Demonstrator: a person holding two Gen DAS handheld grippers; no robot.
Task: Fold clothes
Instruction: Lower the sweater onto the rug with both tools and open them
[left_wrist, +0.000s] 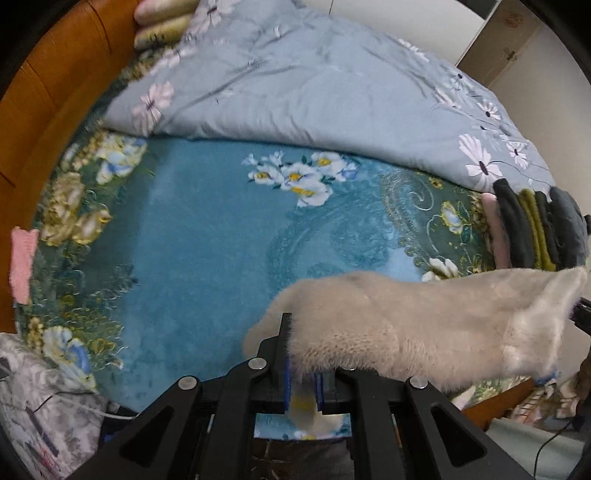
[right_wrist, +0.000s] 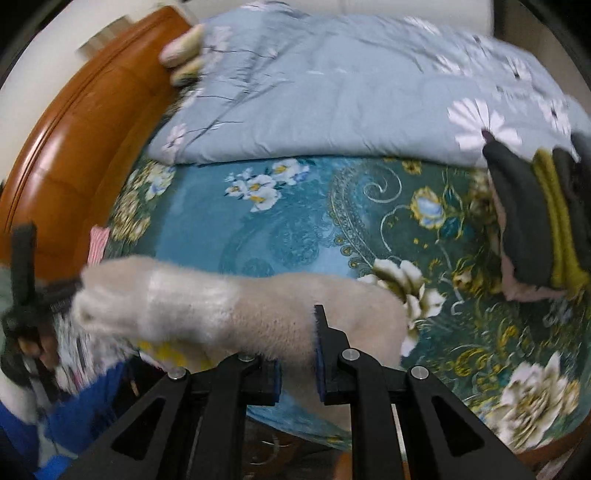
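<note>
A fluffy cream garment (left_wrist: 406, 325) hangs stretched between both grippers above the teal floral bed sheet (left_wrist: 203, 258). My left gripper (left_wrist: 301, 354) is shut on one end of it, with cloth bunched between the blue pads. My right gripper (right_wrist: 297, 343) is shut on the other end of the cream garment (right_wrist: 229, 310). In the right wrist view the left gripper (right_wrist: 26, 291) shows at the far left, blurred. In the left wrist view a bit of the right gripper (left_wrist: 581, 314) shows at the right edge.
A grey-blue floral duvet (left_wrist: 314, 85) is bunched across the far side of the bed. A stack of folded dark, olive and pink clothes (left_wrist: 532, 229) lies at the right, also in the right wrist view (right_wrist: 535, 221). An orange wooden headboard (left_wrist: 55, 103) runs along the left. A pink cloth (left_wrist: 22, 262) lies at the left edge.
</note>
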